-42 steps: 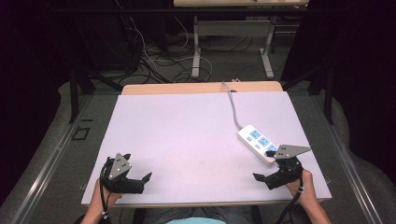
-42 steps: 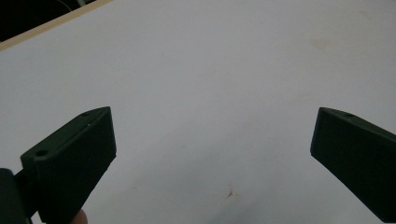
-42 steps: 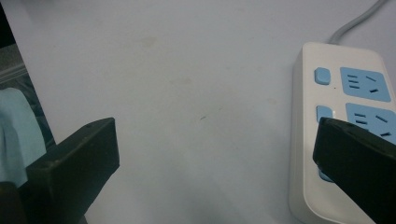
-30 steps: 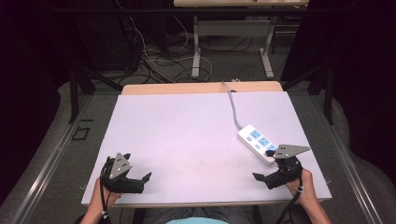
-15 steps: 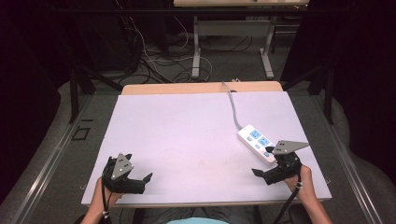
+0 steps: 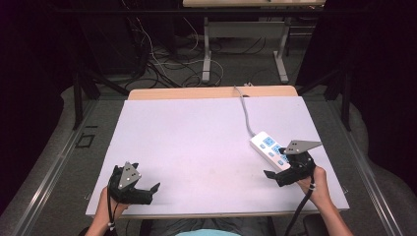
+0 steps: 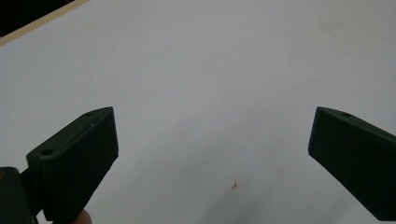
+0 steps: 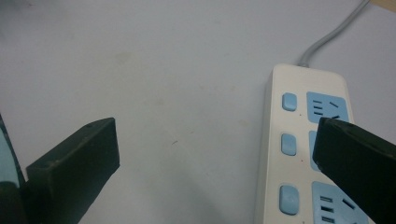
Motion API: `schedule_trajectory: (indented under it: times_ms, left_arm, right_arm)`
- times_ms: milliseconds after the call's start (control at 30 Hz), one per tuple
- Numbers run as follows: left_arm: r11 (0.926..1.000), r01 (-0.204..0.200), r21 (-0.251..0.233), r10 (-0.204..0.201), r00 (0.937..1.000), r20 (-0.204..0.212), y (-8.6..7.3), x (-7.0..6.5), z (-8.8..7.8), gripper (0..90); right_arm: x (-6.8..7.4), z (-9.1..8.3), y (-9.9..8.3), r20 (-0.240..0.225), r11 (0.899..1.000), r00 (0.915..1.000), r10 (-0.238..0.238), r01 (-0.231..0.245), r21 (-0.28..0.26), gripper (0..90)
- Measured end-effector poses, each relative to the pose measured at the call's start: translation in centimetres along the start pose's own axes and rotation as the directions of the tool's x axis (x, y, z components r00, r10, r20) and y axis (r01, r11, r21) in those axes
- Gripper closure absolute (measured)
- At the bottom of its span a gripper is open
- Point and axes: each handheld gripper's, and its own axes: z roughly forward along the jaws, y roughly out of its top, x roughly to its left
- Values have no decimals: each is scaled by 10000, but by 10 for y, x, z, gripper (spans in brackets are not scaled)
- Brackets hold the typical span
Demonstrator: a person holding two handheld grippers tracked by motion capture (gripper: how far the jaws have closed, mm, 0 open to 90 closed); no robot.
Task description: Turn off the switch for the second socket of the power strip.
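A white power strip (image 6: 268, 146) with blue sockets and blue switches lies at the table's right side, and its grey cable (image 6: 245, 116) runs off the far edge. My right gripper (image 6: 273, 169) is open at the strip's near end. In the right gripper view the strip (image 8: 299, 154) lies partly under one jaw of that gripper (image 8: 215, 140), with its cable (image 8: 327, 39) beyond; nothing is between the jaws. My left gripper (image 6: 151, 191) stands open near the front left corner, over bare white table in the left gripper view (image 7: 210, 135).
The white table top (image 6: 196, 142) has a wooden strip (image 6: 196, 93) along its far edge. Behind it are desk legs (image 6: 207, 49) and loose cables (image 6: 157, 64) on the floor. The front edge runs just below both hands.
My right gripper has moved a little forward and left, closer over the power strip's near end. The left gripper has barely shifted.
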Motion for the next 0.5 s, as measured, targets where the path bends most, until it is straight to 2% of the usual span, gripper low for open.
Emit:
schedule_trajectory:
  times_ms: [233,333,500]
  left_arm:
    - [10000,14,25,-14,10000,4,-1,0,0,15]
    - [10000,54,8,-54,10000,-14,-1,0,-1,15]
    - [10000,53,-23,-53,10000,-25,0,0,1,15]
  right_arm:
    - [-7,5,6,12,10000,10000,-14,14,92,0]
    - [-12,9,9,57,9995,10000,73,-75,302,0]
    - [-19,14,12,70,9993,9998,183,-185,319,0]
